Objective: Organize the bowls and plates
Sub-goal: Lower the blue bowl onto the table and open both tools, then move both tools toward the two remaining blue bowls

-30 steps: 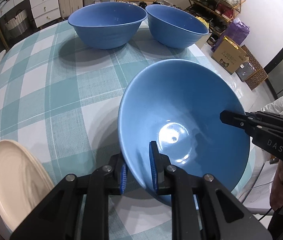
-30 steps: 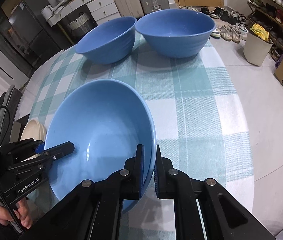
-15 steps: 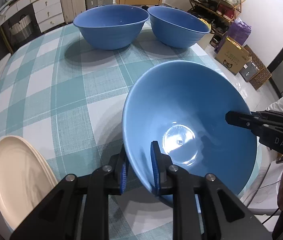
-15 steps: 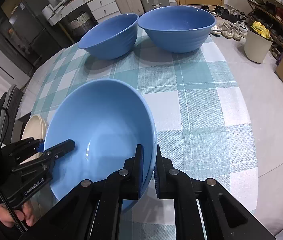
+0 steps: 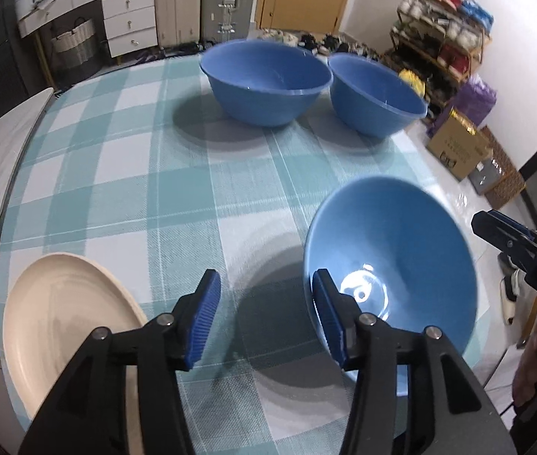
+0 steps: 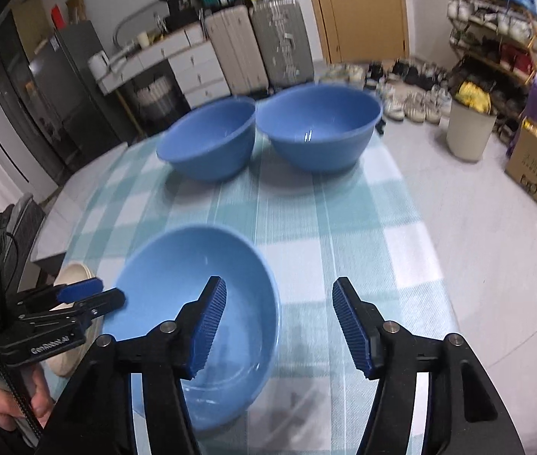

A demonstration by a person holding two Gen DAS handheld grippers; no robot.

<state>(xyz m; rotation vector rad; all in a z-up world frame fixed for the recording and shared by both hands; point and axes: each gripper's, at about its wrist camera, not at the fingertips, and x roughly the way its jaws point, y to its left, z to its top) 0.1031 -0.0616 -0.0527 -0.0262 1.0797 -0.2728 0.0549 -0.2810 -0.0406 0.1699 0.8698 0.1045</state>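
Left gripper [image 5: 266, 316]: jaws were clamped on the near bowl's [image 5: 401, 261] rim; now opening, rim outside the gap, bowl beside the right-hand pad.
Right gripper [image 6: 279, 328]: jaws were clamped on the bowl's opposite rim; now opening, nothing between them, bowl just left of the gap.
Near bowl: released by both; it looks set on the table [image 5: 147, 189].
Both grippers: drawn back from the bowl.
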